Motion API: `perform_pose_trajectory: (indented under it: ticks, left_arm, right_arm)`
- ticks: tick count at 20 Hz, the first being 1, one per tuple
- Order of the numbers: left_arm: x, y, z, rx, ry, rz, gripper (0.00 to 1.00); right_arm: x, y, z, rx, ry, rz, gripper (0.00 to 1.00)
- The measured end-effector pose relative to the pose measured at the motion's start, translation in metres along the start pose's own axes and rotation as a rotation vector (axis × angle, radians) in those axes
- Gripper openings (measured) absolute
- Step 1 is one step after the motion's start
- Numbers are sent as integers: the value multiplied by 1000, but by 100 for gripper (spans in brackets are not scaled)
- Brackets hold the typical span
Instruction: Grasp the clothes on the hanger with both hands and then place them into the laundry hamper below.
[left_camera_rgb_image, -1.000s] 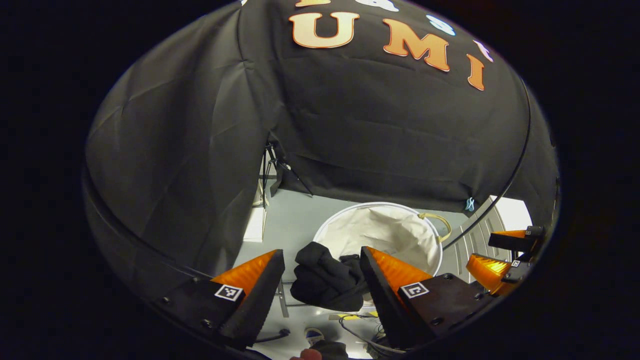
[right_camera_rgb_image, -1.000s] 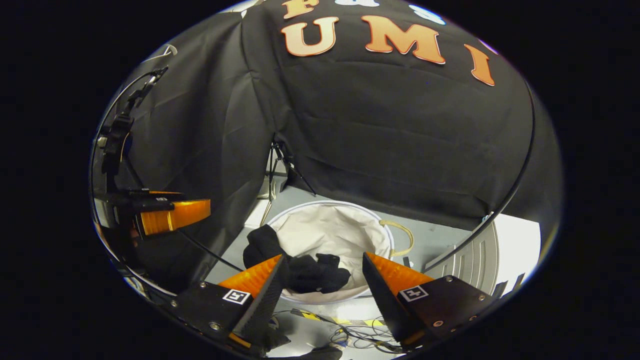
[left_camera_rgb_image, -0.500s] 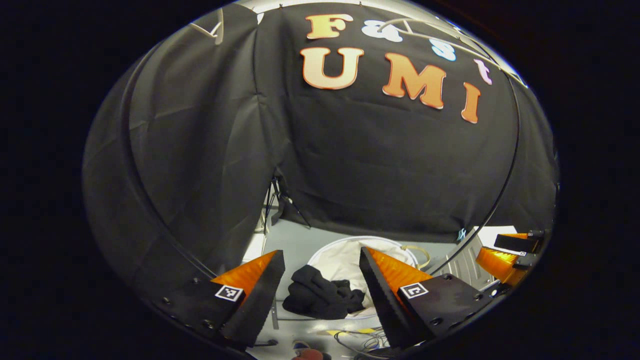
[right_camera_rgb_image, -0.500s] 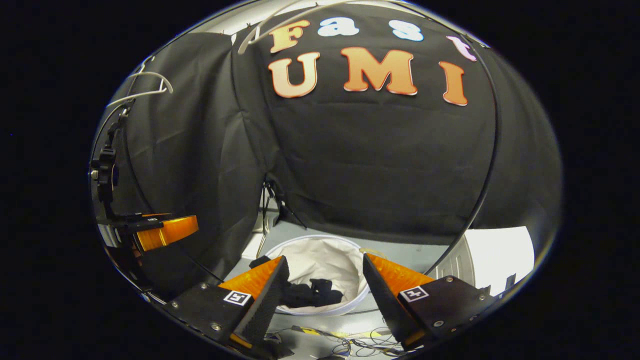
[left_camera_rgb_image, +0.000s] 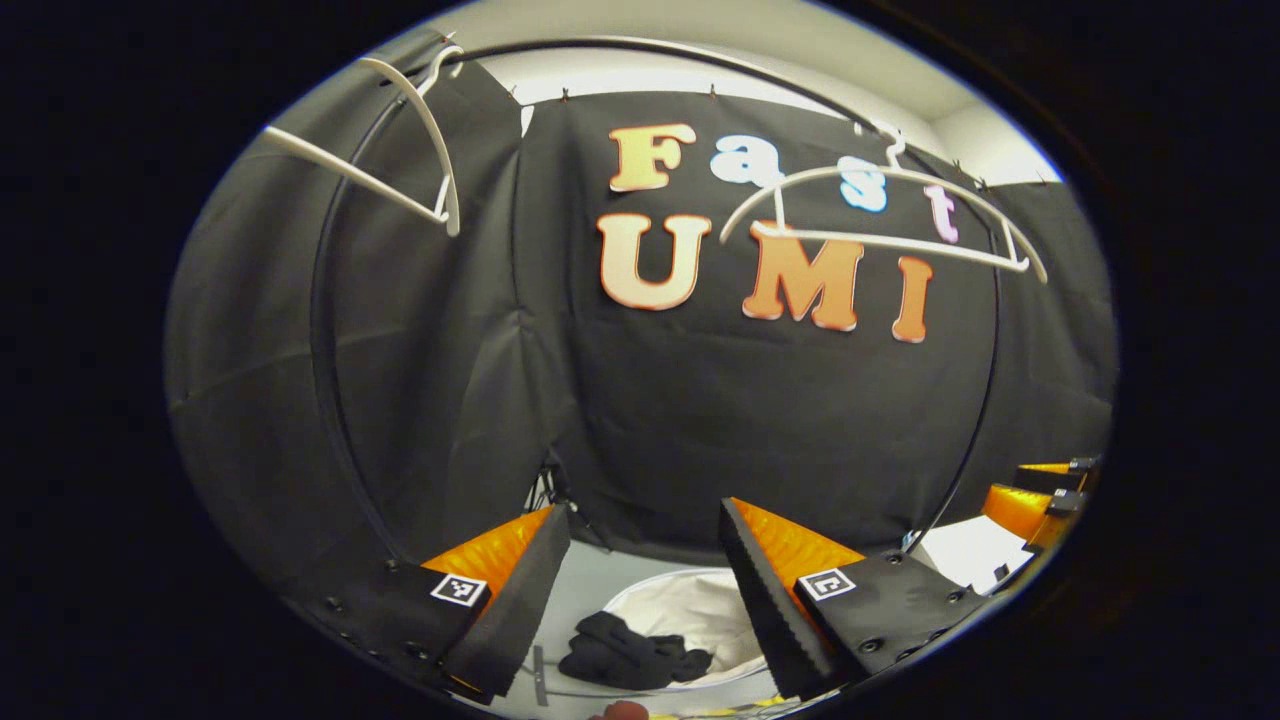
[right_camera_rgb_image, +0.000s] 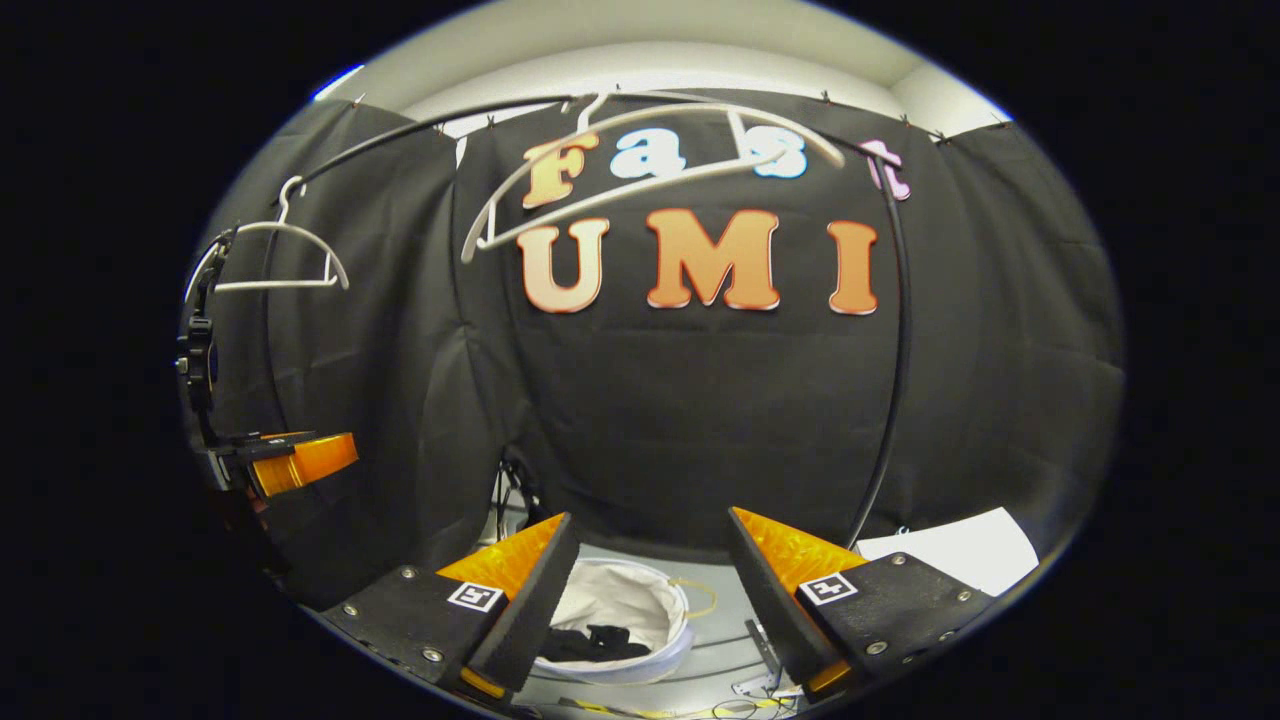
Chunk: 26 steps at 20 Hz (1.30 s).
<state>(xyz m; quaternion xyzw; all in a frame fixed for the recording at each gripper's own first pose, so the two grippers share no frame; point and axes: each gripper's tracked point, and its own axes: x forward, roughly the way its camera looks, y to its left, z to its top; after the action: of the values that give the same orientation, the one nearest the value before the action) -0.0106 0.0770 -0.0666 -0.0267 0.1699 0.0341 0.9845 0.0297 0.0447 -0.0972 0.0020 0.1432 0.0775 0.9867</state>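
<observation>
Rising away from the floor over the last second, both cameras now take in the bare hangers (left_camera_rgb_image: 880, 215) at the top of the frame, while the laundry hamper (right_camera_rgb_image: 620, 620) has shrunk to the bottom centre. The left gripper (left_camera_rgb_image: 645, 590) and right gripper (right_camera_rgb_image: 650, 600) are each spread wide, holding nothing. Dark clothes (left_camera_rgb_image: 630, 655) lie bunched at the hamper's near rim, so the drop looks done, barring any overhang.
</observation>
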Motion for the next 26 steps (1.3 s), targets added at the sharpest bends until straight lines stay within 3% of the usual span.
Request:
perform_pose_trajectory:
  ticks: [1, 4, 5, 6, 10, 11, 12, 15, 16, 17, 25, 26]
  left_arm:
    - [-3, -6, 14, -12, -28, -7, 96]
    - [-8, -15, 35, -17, -89, -29, 96]
    - [-10, -19, 41, -18, -105, -37, 97]
    - [-11, -20, 45, -20, -116, -39, 97]
    - [-17, -28, 59, -34, -167, -49, 96]
    - [-18, -29, 62, -30, -173, -44, 94]
    - [-18, -30, 65, -28, -180, -42, 94]
    - [-22, -33, 73, -33, -206, -46, 93]
    - [-24, -35, 77, -30, -213, -41, 93]
    - [-26, -37, 79, -26, -218, -36, 93]
    - [-24, -51, 77, -27, -223, -37, 93]
    - [-23, -52, 76, -26, -221, -39, 100]
  right_arm:
    - [-5, -6, 13, 7, -29, -7, 100]
    - [-25, -25, 41, 6, -90, -35, 100]
    - [-30, -32, 48, 2, -104, -45, 92]
    - [-35, -39, 53, -4, -119, -57, 100]
    - [-50, -59, 69, -12, -161, -92, 92]
    - [-54, -63, 72, -9, -170, -95, 96]
    - [-59, -67, 77, -8, -177, -100, 92]
    - [-69, -79, 94, -20, -204, -109, 92]
    - [-71, -82, 99, -23, -213, -111, 99]
    - [-73, -84, 99, -25, -217, -109, 92]
    - [-68, -93, 84, -25, -201, -101, 92]
    - [-69, -93, 83, -24, -200, -102, 92]
